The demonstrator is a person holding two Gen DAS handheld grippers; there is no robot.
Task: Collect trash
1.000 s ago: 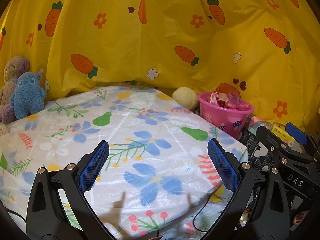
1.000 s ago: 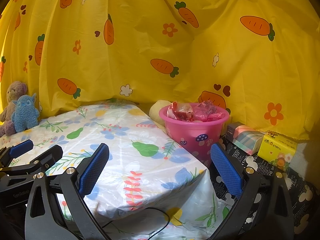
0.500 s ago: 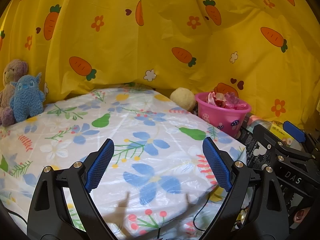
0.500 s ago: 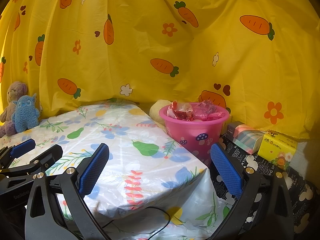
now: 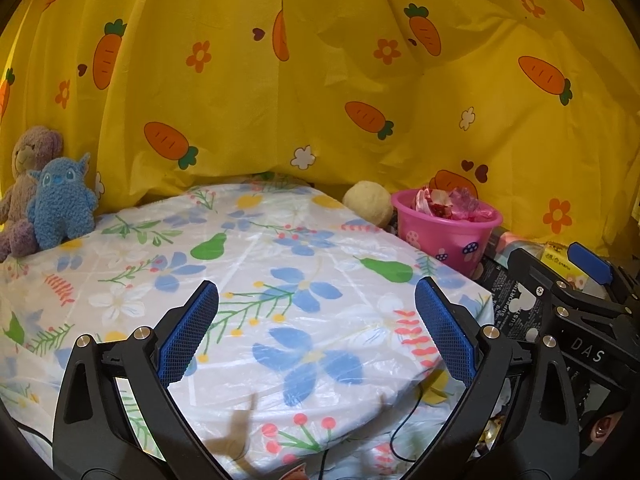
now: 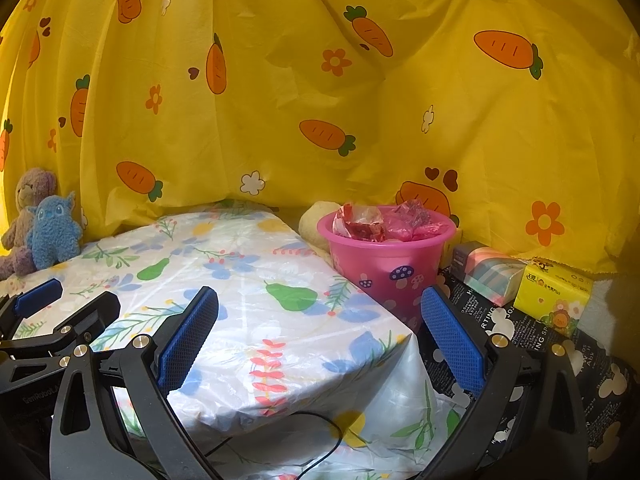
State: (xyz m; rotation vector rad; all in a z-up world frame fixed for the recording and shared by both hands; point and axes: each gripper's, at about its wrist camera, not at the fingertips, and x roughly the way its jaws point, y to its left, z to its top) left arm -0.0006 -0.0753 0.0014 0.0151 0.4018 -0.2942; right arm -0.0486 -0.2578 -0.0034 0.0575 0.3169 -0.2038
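A pink bucket [image 5: 446, 236] stands just past the table's far right corner, filled with crumpled red and pink wrappers [image 5: 450, 202]. It shows larger in the right wrist view [image 6: 386, 264], with the wrappers [image 6: 384, 222] heaped at its rim. My left gripper [image 5: 318, 336] is open and empty over the near part of the floral tablecloth [image 5: 280, 248]. My right gripper [image 6: 320, 336] is open and empty over the table's near right corner, short of the bucket. No loose trash shows on the cloth.
A brown bear [image 5: 24, 184] and a blue plush [image 5: 60, 208] sit at the far left. A cream plush ball [image 5: 368, 202] lies beside the bucket. A pastel box [image 6: 492, 274] and yellow tissue pack [image 6: 554, 298] sit right of it. Yellow carrot curtain [image 5: 320, 80] behind.
The left gripper's view has shifted slightly, and its jaws have narrowed a little while staying open. The right gripper has barely moved.
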